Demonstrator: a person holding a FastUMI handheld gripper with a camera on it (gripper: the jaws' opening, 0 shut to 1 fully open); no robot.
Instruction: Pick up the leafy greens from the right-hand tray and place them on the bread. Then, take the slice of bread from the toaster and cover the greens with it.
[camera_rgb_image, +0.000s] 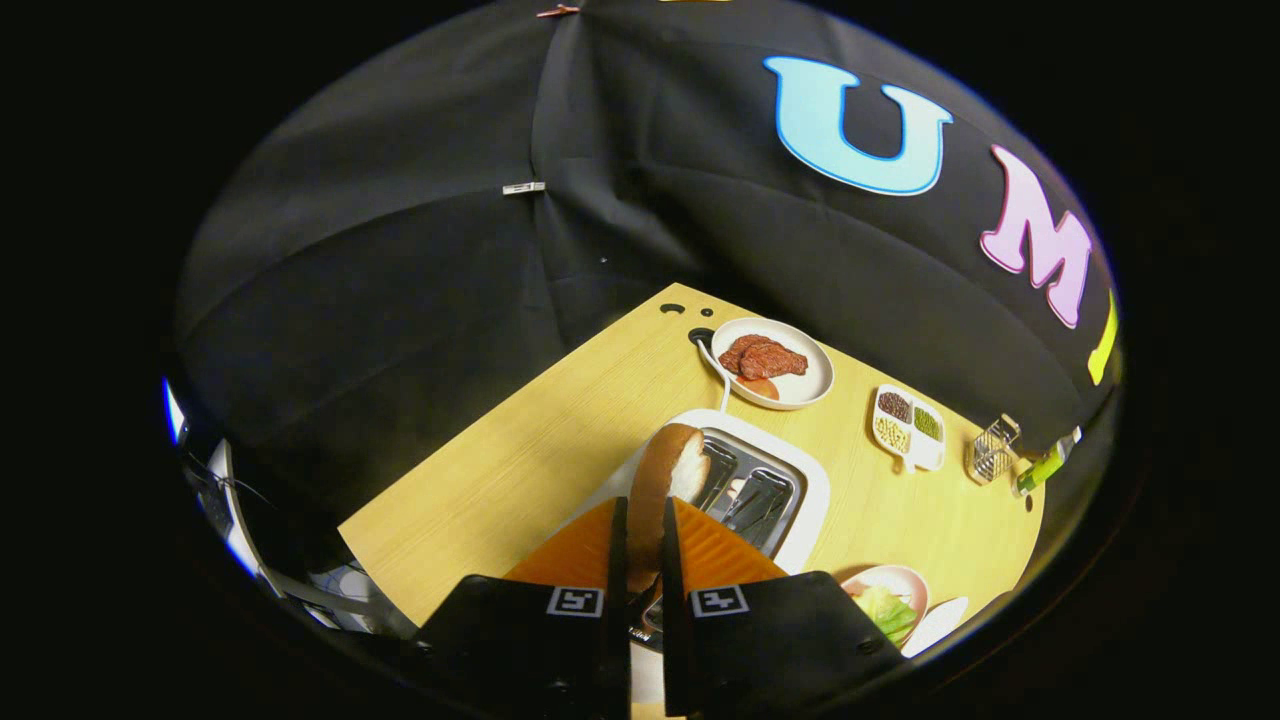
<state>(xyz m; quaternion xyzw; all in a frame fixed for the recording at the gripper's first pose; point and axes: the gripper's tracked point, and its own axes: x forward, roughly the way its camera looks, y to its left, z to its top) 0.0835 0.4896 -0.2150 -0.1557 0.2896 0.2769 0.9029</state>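
We counted one bread slice (668, 480), one toaster (760, 490), one plate of meat (772, 362), one divided dish (908, 428), one plate of greens (890, 600) and one wire rack (992, 450).

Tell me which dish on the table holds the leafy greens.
The pink plate beside the toaster, nearest the gripper, which is shut on the bread slice. The white plate beyond holds meat; the divided dish holds beans.
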